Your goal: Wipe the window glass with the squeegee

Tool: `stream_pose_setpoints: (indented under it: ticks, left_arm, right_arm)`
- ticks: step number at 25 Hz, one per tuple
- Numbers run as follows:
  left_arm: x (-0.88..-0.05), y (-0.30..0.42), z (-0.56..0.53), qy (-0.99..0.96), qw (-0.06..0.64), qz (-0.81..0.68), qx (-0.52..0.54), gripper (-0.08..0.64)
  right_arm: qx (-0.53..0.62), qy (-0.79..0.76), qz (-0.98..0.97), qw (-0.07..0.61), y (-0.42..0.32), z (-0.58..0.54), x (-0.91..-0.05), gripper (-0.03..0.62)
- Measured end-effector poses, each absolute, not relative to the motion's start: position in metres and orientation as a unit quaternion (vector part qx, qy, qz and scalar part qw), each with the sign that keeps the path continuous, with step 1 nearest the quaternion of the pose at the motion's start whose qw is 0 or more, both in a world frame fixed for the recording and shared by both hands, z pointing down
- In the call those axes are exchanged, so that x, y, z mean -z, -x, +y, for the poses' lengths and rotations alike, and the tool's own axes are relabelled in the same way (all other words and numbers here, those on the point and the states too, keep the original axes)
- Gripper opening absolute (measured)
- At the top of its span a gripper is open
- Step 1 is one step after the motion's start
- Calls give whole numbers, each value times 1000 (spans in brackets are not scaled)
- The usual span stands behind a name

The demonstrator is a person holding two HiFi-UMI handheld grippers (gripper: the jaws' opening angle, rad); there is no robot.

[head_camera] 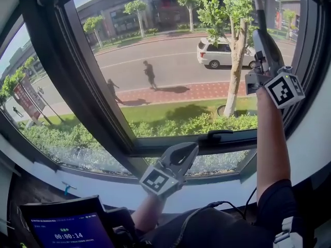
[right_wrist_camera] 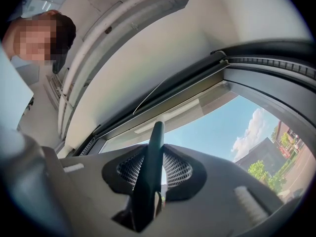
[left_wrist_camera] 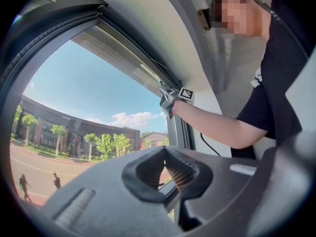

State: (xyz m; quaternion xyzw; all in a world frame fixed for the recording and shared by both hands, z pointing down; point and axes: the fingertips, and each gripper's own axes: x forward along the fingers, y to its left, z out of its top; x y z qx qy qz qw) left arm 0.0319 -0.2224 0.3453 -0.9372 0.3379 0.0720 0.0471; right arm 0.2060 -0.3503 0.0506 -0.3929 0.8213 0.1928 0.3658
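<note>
The window glass [head_camera: 170, 76] sits in a dark frame and looks out on a street with trees. My right gripper [head_camera: 262, 40] is raised high at the pane's right side, shut on the dark squeegee handle [head_camera: 258, 14], which runs up to the top of the frame. In the right gripper view the squeegee handle [right_wrist_camera: 154, 167] stands clamped between the mesh pads of my right gripper [right_wrist_camera: 155, 149]; the blade is out of sight. My left gripper [head_camera: 185, 153] hangs low near the bottom frame, shut and holding nothing. The left gripper view shows my left gripper [left_wrist_camera: 164, 153] and the raised right gripper [left_wrist_camera: 170, 100].
A black window latch [head_camera: 217, 134] lies on the bottom frame rail. A thick dark mullion [head_camera: 77, 71] divides the pane from a second pane at the left. A tablet screen [head_camera: 67, 230] is at the lower left, and a small blue object [head_camera: 67, 189] lies on the sill.
</note>
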Motion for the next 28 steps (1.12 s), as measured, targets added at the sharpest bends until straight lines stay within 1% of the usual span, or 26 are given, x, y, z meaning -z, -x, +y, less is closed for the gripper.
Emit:
stream_pose_setpoints:
  ticks: [8,23,28]
  left_arm:
    - [-346,-26,-222,935,49,343,-75,3]
    - [-345,-21,-219,934,50,347,-73,5]
    - [-345,-24,-215,934,49,345,-74,3]
  right_arm:
    - [-186,418,816,353,-206,-360,-49,100]
    - [-189,378,830,365,-200,-362,-48,100]
    - [-180,403,823,359,-208,-359,-56,100]
